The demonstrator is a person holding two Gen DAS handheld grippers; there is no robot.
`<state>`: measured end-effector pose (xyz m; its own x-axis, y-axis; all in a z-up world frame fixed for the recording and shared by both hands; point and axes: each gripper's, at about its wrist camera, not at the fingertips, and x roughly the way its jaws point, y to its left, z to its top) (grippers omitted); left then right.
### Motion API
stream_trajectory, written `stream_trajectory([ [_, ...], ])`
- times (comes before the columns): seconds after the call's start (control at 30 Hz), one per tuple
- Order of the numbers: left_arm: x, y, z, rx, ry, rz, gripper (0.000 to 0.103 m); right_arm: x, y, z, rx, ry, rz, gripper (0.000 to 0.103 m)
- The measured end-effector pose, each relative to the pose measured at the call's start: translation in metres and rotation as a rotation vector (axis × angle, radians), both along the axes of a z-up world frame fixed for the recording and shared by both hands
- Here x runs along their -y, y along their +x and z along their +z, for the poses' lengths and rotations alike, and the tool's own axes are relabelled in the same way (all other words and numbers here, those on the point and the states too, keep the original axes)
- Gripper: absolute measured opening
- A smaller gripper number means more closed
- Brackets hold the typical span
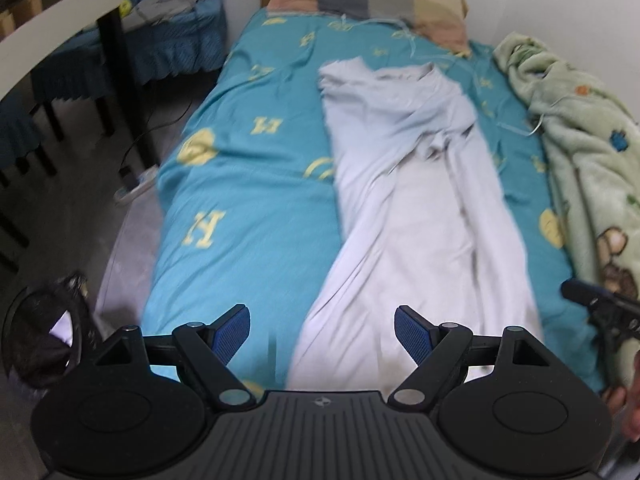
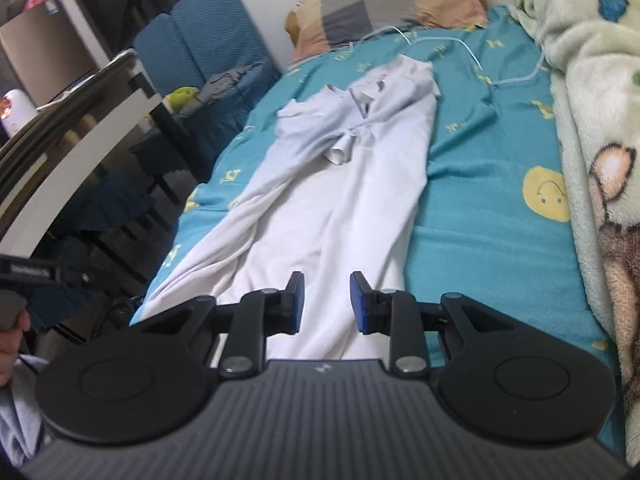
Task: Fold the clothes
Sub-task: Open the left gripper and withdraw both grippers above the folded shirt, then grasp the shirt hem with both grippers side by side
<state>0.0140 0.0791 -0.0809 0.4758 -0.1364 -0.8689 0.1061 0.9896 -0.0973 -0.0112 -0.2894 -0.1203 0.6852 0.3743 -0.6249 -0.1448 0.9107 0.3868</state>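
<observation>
**Ana:** White cloth, one shirt (image 2: 340, 184), lies lengthwise along the middle of the bed (image 1: 240, 184), collar end toward the pillow (image 2: 400, 4), hem at the near edge under both tools

**Ben:** Folded yet?

**Ana:** Partly, I'd say. It looks narrowed into a long strip, one side seems turned in over the body, and a sleeve cuff pokes out near the chest. Wrinkles run all down it, and the left side trails off toward the bed edge

**Ben:** And the tongs?

**Ana:** Left gripper (image 1: 322, 334) has its jaws spread wide, nothing between them, hovering over the hem end. Right gripper (image 2: 327, 302) is narrower, but a clear gap shows between its blue pads and no fabric is pinched, so it is open too, above the hem

**Ben:** So what's left?

**Ana:** My guess is the crosswise folds: hem up toward the collar, maybe twice, then smoothing. The strip itself may need tidying first

**Ben:** Anything in the way?

**Ana:** Green blanket (image 2: 592, 120) is bunched along the right side, near the shirt but apart from it. A thin white cord (image 2: 472, 56) lies beyond the collar, not touching it
</observation>
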Motion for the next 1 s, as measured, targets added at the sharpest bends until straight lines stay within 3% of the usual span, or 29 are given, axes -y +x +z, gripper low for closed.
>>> stream_trajectory([
  [0.17, -0.011, 0.005, -0.007, -0.031, -0.07, 0.01, 0.081, -0.005, 0.004, -0.005, -0.031, -0.013, 0.023, 0.029],
  [0.3, -0.006, 0.019, -0.019, -0.09, -0.064, 0.005, 0.081, -0.01, 0.004, -0.006, -0.031, -0.043, 0.033, 0.029],
  [0.47, -0.004, 0.033, -0.03, -0.172, -0.001, -0.038, 0.081, -0.008, 0.007, -0.002, -0.033, -0.03, 0.019, 0.029],
  [0.53, -0.002, 0.037, -0.033, -0.206, 0.029, -0.075, 0.081, -0.003, 0.009, 0.0, -0.024, 0.003, 0.003, 0.038],
  [0.6, 0.0, 0.042, -0.038, -0.234, 0.054, -0.104, 0.081, 0.002, 0.011, 0.001, -0.017, 0.042, -0.013, 0.064],
  [0.87, 0.019, 0.049, -0.068, -0.353, 0.052, -0.259, 0.081, 0.003, 0.023, -0.009, -0.065, 0.095, 0.005, 0.065],
  [0.93, 0.03, 0.043, -0.079, -0.39, 0.079, -0.296, 0.066, -0.001, 0.026, -0.011, -0.074, 0.089, 0.017, 0.065],
  [0.97, 0.035, 0.041, -0.082, -0.406, 0.098, -0.315, 0.043, -0.002, 0.026, -0.012, -0.077, 0.086, 0.019, 0.065],
  [1.0, 0.04, 0.036, -0.079, -0.394, 0.125, -0.334, 0.028, -0.002, 0.026, -0.013, -0.081, 0.08, 0.017, 0.065],
])
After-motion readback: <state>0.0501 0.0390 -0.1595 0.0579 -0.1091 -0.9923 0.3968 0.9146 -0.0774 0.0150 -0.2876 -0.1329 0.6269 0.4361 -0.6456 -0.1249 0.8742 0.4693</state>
